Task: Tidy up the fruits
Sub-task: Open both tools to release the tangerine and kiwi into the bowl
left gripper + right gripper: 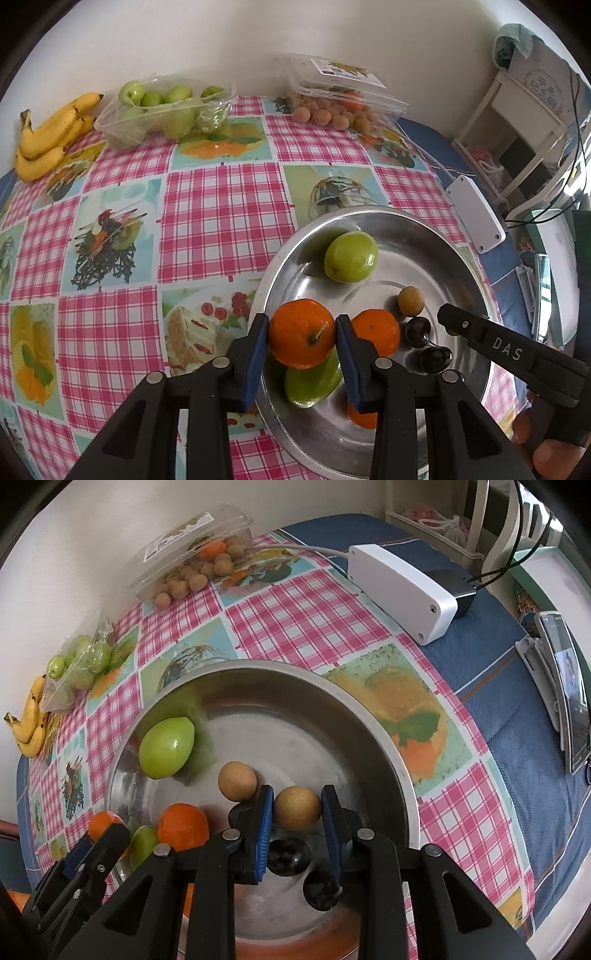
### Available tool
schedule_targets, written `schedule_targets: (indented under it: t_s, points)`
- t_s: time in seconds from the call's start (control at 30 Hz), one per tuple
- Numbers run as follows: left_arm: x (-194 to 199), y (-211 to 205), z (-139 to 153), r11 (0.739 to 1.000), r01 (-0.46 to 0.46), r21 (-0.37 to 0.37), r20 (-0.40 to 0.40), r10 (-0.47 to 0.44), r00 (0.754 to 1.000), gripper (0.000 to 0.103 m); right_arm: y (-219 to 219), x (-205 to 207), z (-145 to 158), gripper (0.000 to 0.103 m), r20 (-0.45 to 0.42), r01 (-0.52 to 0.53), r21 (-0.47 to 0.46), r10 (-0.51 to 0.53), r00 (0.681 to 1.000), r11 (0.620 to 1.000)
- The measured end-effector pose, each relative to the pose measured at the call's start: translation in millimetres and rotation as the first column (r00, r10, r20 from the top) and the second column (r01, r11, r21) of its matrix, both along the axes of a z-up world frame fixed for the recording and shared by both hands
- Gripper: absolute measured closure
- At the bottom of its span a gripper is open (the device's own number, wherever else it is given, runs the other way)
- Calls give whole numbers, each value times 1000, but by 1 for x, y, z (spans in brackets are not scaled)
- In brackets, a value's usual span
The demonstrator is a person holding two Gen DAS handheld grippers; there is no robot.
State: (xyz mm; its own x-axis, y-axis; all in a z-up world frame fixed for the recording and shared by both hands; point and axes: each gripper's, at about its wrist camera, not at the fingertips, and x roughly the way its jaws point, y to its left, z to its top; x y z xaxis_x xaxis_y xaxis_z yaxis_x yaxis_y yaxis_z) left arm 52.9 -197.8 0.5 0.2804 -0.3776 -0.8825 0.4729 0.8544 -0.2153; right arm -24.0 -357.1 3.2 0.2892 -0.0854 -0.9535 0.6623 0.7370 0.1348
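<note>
While both tools hang over the steel bowl (369,218), the left gripper (301,341) is seen clamped on an orange (301,338), its blue pads pressed to either side of the fruit. A tan longan (297,808) is pinched between the pads of the right gripper (297,812). Inside the bowl are found a green fruit (351,256), a second orange (376,330), another longan (236,781) and two dark cherries (417,330). Bananas (50,138) and two clear punnets (162,110) are set along the far edge of the checked tablecloth (221,206)
</note>
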Motion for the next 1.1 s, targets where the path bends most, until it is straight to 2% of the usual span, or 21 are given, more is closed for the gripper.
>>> schedule_targets:
  t_s: [0.17, 0.33, 0.4, 0.43, 0.5, 0.6, 0.87, 1.1]
  points:
    - [0, 2, 6, 1000, -6, -21, 4, 6, 1000, 54, 0, 1, 8, 64, 24, 3, -12, -2, 1000, 1000]
    - [0, 5, 15, 999, -10, -38, 10, 11, 1000, 54, 0, -3, 25, 64, 53, 9, -34, -7, 999, 999]
    - [0, 7, 19, 999, -18, -42, 14, 19, 1000, 49, 1, -5, 33, 63, 70, 9, -47, -5, 998, 999]
    - [0, 9, 22, 999, -27, -37, 14, 28, 1000, 46, 1, -6, 38, 62, 79, 8, -54, -4, 997, 998]
    - [1, 13, 23, 999, -45, -21, 10, 45, 999, 45, 2, -7, 45, 53, 89, 6, -66, 0, 996, 998]
    - [4, 20, 23, 997, -80, 9, 11, 80, 997, 42, 6, -6, 51, 49, 90, -5, -82, 12, 996, 997]
    - [15, 43, 14, 982, -179, 65, -5, 180, 984, 31, 9, -1, 45, 45, 56, -29, -79, 34, 998, 996]
    - [22, 57, 7, 969, -236, 77, -11, 238, 971, 11, 12, 4, 38, 34, 31, -60, -67, 63, 998, 996]
